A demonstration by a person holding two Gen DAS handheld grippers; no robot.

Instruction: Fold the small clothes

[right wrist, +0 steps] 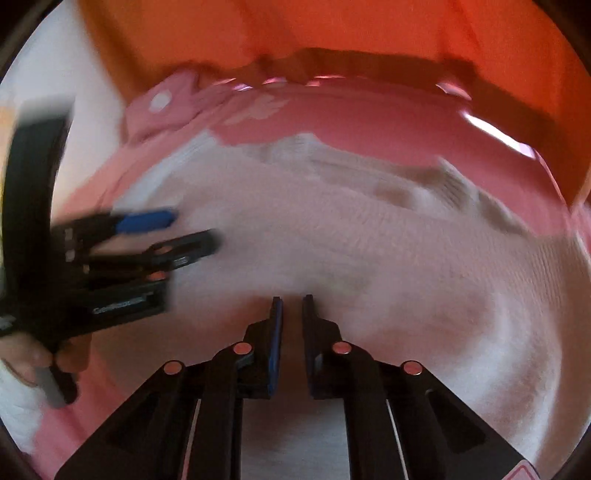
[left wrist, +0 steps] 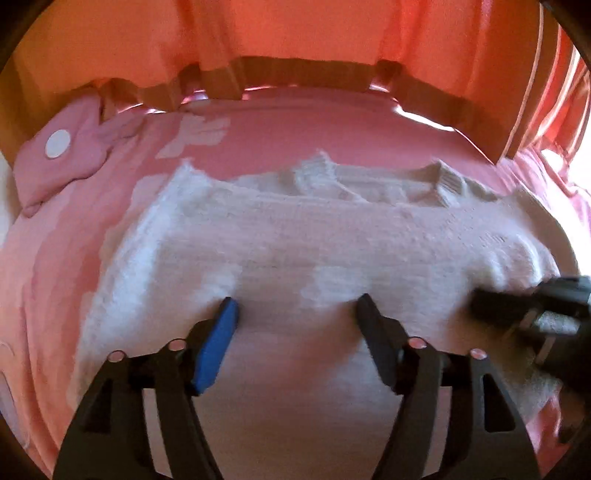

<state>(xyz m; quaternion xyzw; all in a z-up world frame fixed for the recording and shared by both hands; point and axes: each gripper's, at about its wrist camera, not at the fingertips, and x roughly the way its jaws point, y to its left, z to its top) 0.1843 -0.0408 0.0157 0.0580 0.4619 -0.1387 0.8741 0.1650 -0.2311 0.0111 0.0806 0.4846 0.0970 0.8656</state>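
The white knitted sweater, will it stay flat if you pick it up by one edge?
Probably not. The white knitted sweater already shows soft bumps and folds, so it would likely droop. Its fuzzy knit should grip the pads rather than slip. It looks light.

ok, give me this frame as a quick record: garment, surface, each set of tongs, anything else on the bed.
garment: white knit sweater, spread flat, ribbed collar at its far edge
surface: pink bedcover
left tongs: open, over the sweater's near part, nothing between the jaws
right tongs: jaws nearly together, a narrow gap showing, over the sweater; blur hides whether any knit is pinched
other: pink cloth item with a white round patch, on the far left of the bedcover
backdrop: orange curtain behind the bed
image quality: motion blur in both views
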